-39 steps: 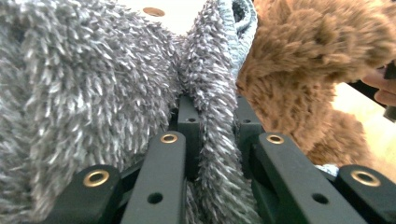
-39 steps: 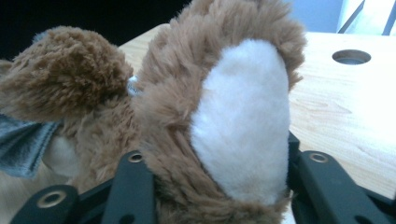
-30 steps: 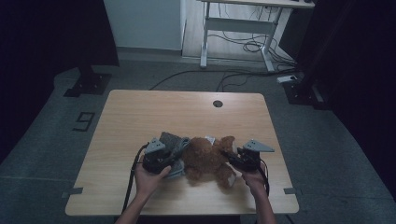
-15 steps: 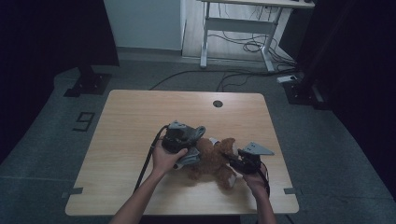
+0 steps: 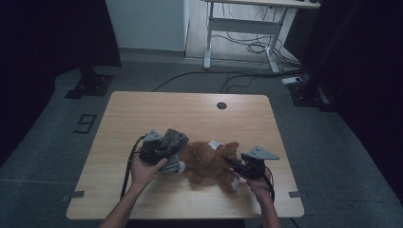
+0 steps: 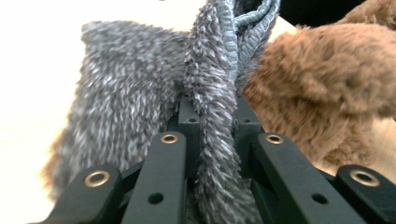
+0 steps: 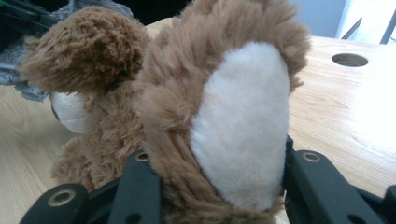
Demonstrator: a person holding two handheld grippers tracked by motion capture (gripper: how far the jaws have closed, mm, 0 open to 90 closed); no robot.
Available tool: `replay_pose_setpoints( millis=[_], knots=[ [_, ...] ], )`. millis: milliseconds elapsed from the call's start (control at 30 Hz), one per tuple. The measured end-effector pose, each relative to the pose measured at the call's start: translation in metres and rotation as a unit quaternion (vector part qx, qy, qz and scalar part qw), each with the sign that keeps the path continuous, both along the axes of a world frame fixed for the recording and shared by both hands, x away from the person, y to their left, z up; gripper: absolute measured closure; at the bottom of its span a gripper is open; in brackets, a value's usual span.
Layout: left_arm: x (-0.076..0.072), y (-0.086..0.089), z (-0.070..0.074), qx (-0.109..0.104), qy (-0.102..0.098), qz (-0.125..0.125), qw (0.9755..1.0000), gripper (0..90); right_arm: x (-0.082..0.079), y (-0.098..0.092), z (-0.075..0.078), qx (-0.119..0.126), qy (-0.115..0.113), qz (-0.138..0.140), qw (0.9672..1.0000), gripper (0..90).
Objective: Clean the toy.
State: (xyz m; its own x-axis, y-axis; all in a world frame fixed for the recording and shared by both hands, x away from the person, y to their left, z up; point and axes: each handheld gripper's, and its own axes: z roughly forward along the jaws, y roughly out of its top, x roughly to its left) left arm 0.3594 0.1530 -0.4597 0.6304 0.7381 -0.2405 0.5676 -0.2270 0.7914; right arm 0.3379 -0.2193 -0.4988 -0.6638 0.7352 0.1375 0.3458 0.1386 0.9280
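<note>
Teddy bear [image 5: 209, 161] x1, brown plush, lies lower centre of frame on wooden table [image 5: 190, 114]. Grey fuzzy garment [image 5: 168, 142] x1 at its left end. Left gripper [image 5: 164, 154] pinches garment's edge; right gripper [image 5: 237, 166] clamps bear's foot. White tag [image 5: 215, 144] x1, print unreadable. Floor marking "9" [image 5: 85, 123], left.

A round hole [image 5: 221, 105] is cut near the far edge of the wooden table [image 5: 157, 113]. Beyond it, a white desk frame [image 5: 242, 28] is seen above tangled cables [image 5: 247, 47], and a "9" [image 5: 84, 123] is marked on the floor.
</note>
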Motion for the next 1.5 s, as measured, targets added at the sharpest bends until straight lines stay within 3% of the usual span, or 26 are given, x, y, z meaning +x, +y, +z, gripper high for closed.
replay_pose_setpoints(
  millis=[200,300,433,500,567,667,800,933,1100,1233,1333,1500],
  knots=[
    [-0.004,0.027,-0.008,0.001,0.009,0.029,0.9995,77.7,0.001,-0.001,-0.001,-0.001,0.004,0.002,1.0000,61.2],
    [-0.001,0.040,-0.017,0.001,0.027,0.045,0.9986,77.6,0.001,-0.001,-0.002,0.000,0.006,0.005,1.0000,61.3],
    [0.002,0.053,-0.033,0.020,0.050,0.066,0.9964,77.8,0.001,-0.002,-0.002,-0.001,0.006,0.006,1.0000,61.3],
    [0.001,0.058,-0.034,0.013,0.049,0.072,0.9961,77.9,0.001,-0.002,-0.003,-0.002,0.004,0.007,1.0000,61.4],
    [-0.004,0.058,-0.026,0.000,0.036,0.072,0.9967,77.9,0.001,-0.003,-0.003,-0.001,0.004,0.008,1.0000,61.4],
    [-0.012,0.049,-0.003,-0.017,0.004,0.059,0.9981,78.0,0.002,-0.003,-0.004,0.000,0.002,0.006,1.0000,61.4],
    [-0.017,0.023,0.028,-0.024,-0.037,0.030,0.9986,78.1,0.001,-0.003,-0.003,-0.001,-0.004,0.008,1.0000,61.4],
    [-0.004,-0.012,0.045,-0.014,-0.047,0.002,0.9988,78.0,0.001,-0.003,-0.003,-0.001,-0.008,0.009,0.9999,61.4],
    [0.028,-0.052,0.037,0.019,-0.014,-0.014,0.9996,77.6,0.001,-0.003,-0.003,-0.002,-0.009,0.010,0.9999,61.4],
    [0.044,-0.060,0.013,0.035,0.029,-0.019,0.9988,77.6,0.002,-0.004,-0.003,0.002,-0.007,0.010,0.9999,61.3],
    [0.042,-0.053,0.007,0.020,0.033,-0.016,0.9991,77.9,0.003,-0.004,-0.003,0.006,-0.004,0.011,0.9999,61.2],
    [0.032,-0.046,0.007,0.029,0.019,-0.016,0.9993,78.2,0.003,-0.003,-0.003,0.010,0.006,0.006,0.9999,60.3]
  ],
)
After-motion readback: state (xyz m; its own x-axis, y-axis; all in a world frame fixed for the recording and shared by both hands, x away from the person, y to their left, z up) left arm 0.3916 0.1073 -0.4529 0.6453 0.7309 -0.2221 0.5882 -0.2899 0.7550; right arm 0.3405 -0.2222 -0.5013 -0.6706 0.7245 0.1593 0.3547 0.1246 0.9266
